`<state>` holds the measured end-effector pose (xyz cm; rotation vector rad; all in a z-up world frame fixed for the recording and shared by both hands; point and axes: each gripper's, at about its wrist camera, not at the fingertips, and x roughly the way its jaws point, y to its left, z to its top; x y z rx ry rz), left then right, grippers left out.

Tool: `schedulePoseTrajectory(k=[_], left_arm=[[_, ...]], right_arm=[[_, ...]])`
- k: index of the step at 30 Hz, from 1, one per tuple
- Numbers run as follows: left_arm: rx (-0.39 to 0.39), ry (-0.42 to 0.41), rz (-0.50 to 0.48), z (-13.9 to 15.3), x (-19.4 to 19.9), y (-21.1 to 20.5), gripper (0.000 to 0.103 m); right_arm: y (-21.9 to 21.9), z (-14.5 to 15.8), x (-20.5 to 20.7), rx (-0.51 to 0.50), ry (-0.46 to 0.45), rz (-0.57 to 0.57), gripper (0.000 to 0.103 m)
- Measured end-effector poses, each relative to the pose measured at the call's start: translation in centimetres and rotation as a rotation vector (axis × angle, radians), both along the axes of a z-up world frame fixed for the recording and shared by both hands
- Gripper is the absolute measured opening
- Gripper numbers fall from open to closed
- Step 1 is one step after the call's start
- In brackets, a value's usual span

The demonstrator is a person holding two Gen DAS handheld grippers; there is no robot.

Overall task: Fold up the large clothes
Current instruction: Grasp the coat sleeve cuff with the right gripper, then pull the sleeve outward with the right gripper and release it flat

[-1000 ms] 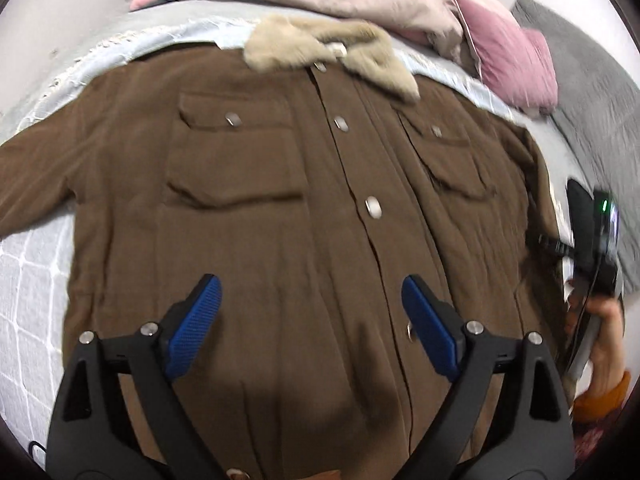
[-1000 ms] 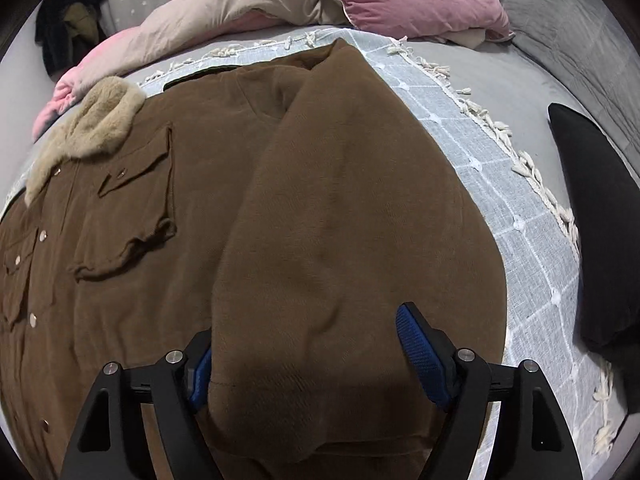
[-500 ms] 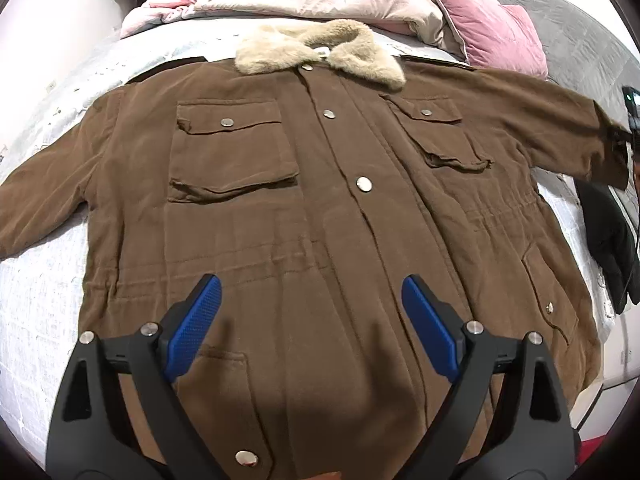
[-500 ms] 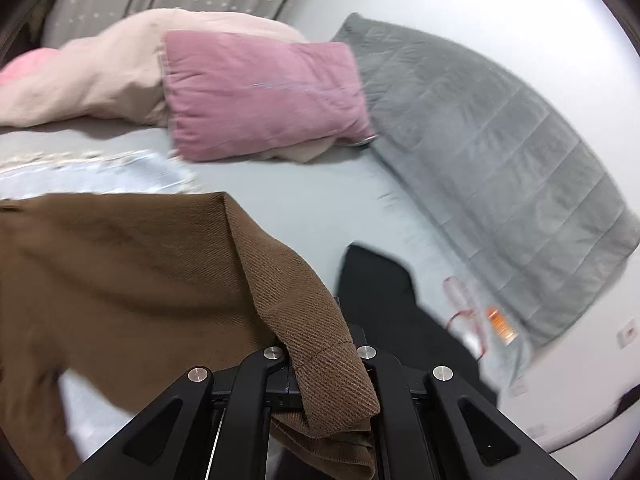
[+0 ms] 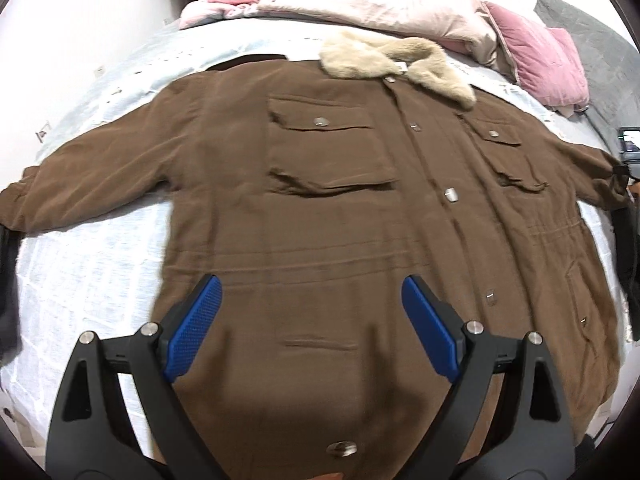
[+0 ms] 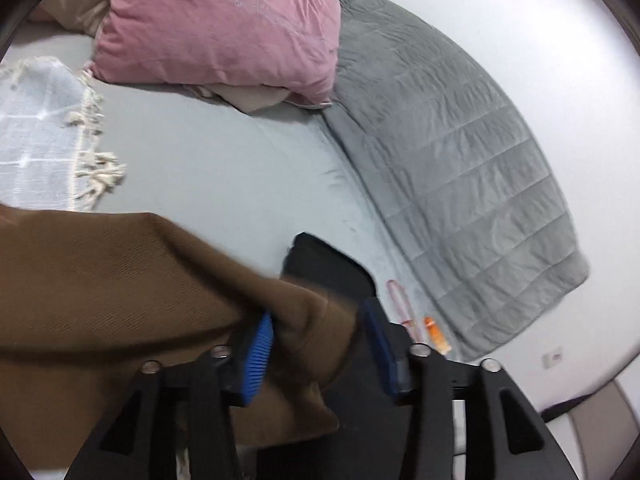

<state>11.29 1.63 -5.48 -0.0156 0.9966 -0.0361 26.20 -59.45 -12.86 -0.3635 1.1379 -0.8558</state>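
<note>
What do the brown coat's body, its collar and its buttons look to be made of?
Brown coat: a matte woven cloth, probably cotton-like twill; fine diagonal ribs show on its sleeve. Collar: beige faux fur or plush, going by the fluffy pile. Buttons: likely metal snaps, small, silvery and glinting; coated plastic cannot be ruled out.

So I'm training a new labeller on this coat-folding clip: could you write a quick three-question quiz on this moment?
1. True or false: the brown coat lies front up, sleeves spread.
2. What sits between the right gripper jaws? A) pink pillow B) sleeve cuff C) grey quilt
3. The left gripper stands ____ above the coat.

Key: 1 true; 2 B; 3 open.
</note>
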Motion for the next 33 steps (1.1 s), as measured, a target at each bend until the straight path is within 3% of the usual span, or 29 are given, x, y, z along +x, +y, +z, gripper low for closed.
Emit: schedulePoseTrajectory(k=[3, 8, 12, 16, 22, 27, 29, 32, 33], left_arm=[[0.010, 0.016, 0.009, 0.1, -0.6, 1.4, 0.092], [-0.011, 0.029, 0.001, 1.6, -2.9, 3.2, 0.092], [-0.038, 0.055, -0.010, 2.9, -5.3, 5.4, 0.092], [-0.077, 0.131, 0.000, 2.4, -7.7, 8.0, 0.092], [-0.129, 0.246, -0.016, -0.7, -11.5, 10.8, 0.092], [-0.184, 0.411, -0.051, -5.6, -13.9, 10.9, 0.090], [-0.178, 0.396, -0.060, -6.0, -14.9, 10.5, 0.090], [-0.244, 0.364, -0.080, -5.6, -16.4, 9.9, 0.074], [-0.273, 0.367, -0.092, -5.6, -16.9, 9.5, 0.060]], right_arm=[[0.4, 2.4, -2.7, 0.112, -0.058, 0.026, 0.058], [3.1, 7.7, -8.7, 0.477, -0.193, 0.132, 0.069], [6.7, 10.2, -13.8, 0.665, -0.214, 0.250, 0.072], [10.5, 11.1, -19.6, 0.871, -0.204, 0.360, 0.076], [14.6, 8.5, -27.3, 1.086, -0.105, 0.417, 0.077], [15.5, 4.0, -32.3, 1.148, -0.001, 0.363, 0.077], [15.5, 2.1, -34.1, 1.163, 0.025, 0.311, 0.076], [15.8, -0.9, -36.3, 1.264, 0.057, 0.205, 0.076], [16.1, -0.6, -37.0, 1.237, 0.009, 0.225, 0.075]])
